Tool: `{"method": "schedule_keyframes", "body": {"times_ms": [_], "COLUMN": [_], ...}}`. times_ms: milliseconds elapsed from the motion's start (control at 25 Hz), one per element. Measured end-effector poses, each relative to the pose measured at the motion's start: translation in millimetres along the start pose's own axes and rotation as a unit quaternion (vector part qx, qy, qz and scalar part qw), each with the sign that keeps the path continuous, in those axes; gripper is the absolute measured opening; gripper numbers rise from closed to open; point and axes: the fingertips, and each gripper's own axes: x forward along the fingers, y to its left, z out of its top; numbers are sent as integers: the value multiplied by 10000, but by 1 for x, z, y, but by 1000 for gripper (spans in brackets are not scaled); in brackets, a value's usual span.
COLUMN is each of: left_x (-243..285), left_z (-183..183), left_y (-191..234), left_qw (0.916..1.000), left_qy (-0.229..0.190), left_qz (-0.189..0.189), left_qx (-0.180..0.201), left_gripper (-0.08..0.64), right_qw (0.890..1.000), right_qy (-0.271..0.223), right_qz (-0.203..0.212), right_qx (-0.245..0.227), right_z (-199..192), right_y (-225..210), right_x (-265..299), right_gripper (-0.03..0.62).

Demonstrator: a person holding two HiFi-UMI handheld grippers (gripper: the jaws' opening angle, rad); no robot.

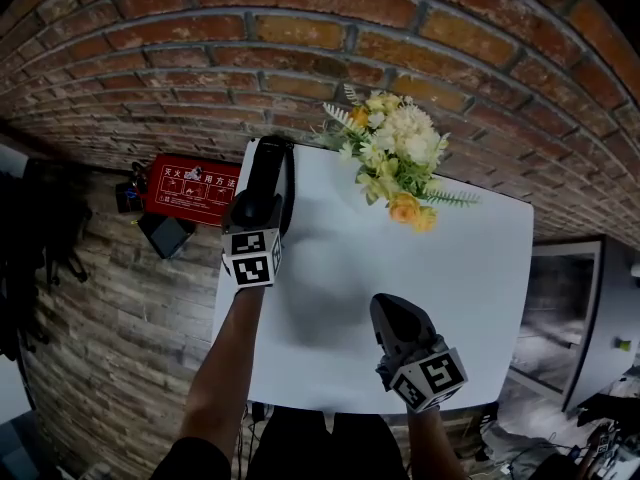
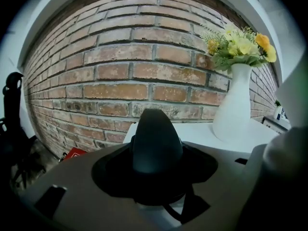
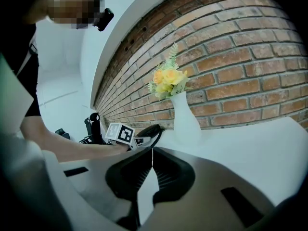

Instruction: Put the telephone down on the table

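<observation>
The telephone (image 1: 270,168) is a black handset that lies along the left back corner of the white table (image 1: 460,288). My left gripper (image 1: 256,214) is closed around its near end. In the left gripper view the dark handset (image 2: 156,146) fills the gap between the jaws of the left gripper (image 2: 155,174) and points at the brick wall. Whether it rests on the tabletop I cannot tell. My right gripper (image 1: 388,310) hovers over the table's front middle, shut and empty. In the right gripper view its jaws (image 3: 152,159) meet, and the handset (image 3: 148,130) shows far off with its cord.
A white vase of yellow and white flowers (image 1: 400,153) stands at the table's back edge, right of the handset. The brick wall (image 1: 300,38) runs behind. A red fire-equipment box (image 1: 192,186) sits on the floor to the left, a glass-fronted cabinet (image 1: 565,308) to the right.
</observation>
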Motion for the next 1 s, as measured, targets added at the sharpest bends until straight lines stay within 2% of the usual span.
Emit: {"method": "schedule_keyframes", "body": {"times_ms": [240, 400, 560, 680, 800, 1000], "left_x": [9, 12, 14, 13, 10, -5], "left_z": [-10, -15, -19, -19, -21, -8], "left_y": [-1, 0, 1, 0, 1, -2], "left_qw": [9981, 9959, 9941, 9942, 9946, 9976], "left_qy": [604, 842, 1065, 1069, 1038, 683], "left_qz": [74, 134, 105, 65, 64, -44], "left_qx": [105, 308, 204, 104, -35, -30], "left_gripper": [278, 279, 279, 286, 326, 350], "right_qw": [10000, 9999, 9998, 9997, 9997, 9996], "right_qy": [-53, -97, -146, -174, -173, -182], "right_qz": [-7, 10, 6, 31, 36, 48], "right_qx": [-50, -86, -123, -154, -195, -226], "right_z": [2, 8, 15, 19, 21, 22], "right_y": [-1, -1, -3, -4, -5, -7], "right_x": [-4, -7, -11, -15, -21, -34], "right_gripper": [23, 23, 23, 23, 23, 23]}}
